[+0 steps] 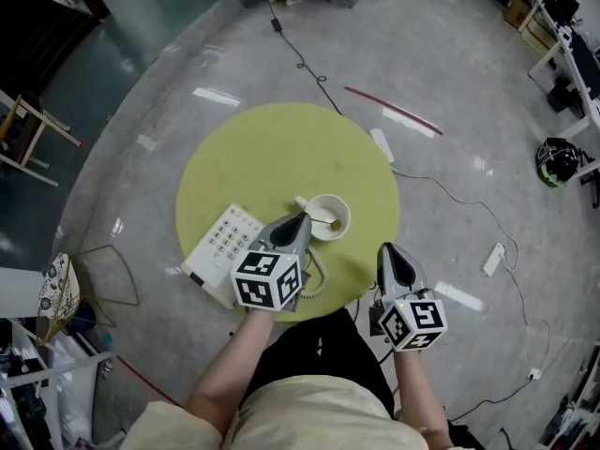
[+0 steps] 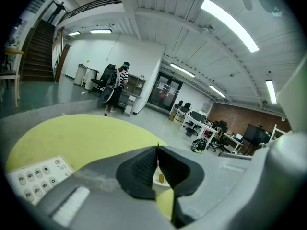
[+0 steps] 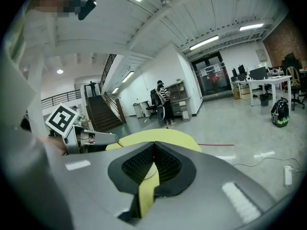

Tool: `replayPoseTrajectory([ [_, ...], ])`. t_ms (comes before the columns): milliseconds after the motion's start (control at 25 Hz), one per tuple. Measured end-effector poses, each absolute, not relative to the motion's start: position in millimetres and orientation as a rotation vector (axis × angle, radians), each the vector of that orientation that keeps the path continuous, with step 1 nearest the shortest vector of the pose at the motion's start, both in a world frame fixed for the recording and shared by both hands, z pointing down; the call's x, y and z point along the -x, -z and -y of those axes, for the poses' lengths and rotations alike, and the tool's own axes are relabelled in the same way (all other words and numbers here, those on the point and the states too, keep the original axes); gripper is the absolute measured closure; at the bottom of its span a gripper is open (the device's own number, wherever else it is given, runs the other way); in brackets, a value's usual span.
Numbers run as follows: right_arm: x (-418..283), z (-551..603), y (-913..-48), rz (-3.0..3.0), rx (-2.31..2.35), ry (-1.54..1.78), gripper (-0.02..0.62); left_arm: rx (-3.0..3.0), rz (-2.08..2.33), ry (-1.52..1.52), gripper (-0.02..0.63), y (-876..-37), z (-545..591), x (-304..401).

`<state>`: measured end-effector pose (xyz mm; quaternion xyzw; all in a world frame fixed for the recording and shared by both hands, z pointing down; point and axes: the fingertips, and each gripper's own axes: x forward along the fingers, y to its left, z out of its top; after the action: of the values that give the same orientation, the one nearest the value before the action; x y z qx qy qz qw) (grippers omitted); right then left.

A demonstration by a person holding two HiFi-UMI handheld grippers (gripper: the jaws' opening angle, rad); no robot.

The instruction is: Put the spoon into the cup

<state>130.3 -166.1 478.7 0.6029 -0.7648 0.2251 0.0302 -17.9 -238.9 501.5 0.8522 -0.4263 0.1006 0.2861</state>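
A white cup (image 1: 327, 208) stands on the round yellow-green table (image 1: 272, 157), right of its middle. A thin golden spoon (image 1: 333, 223) reaches down into the cup, its bowl inside. My left gripper (image 1: 304, 217) sits at the cup's left rim, shut on the spoon's handle. In the left gripper view the jaws (image 2: 158, 148) meet at the tip, and the spoon (image 2: 160, 178) and cup (image 2: 154, 182) show in the gap below. My right gripper (image 1: 386, 247) hovers at the table's near right edge, shut and holding nothing; its own view shows the pads meeting (image 3: 154, 143).
A white desk phone (image 1: 223, 242) with a keypad lies at the table's near left, its coiled cord (image 1: 320, 285) under my left gripper. Cables (image 1: 450, 195) and a red rod (image 1: 392, 109) lie on the grey floor beyond. A wire rack (image 1: 103, 270) stands left of the table.
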Motion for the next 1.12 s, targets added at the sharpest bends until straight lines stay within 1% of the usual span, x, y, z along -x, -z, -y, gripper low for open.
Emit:
replayPoseTrajectory([
  [1120,-129.6,190.5,-492.3,2.389,-1.745,-0.750,0.595,-2.192,1.212,-0.295,0.589,-523.4,256.6,30.4],
])
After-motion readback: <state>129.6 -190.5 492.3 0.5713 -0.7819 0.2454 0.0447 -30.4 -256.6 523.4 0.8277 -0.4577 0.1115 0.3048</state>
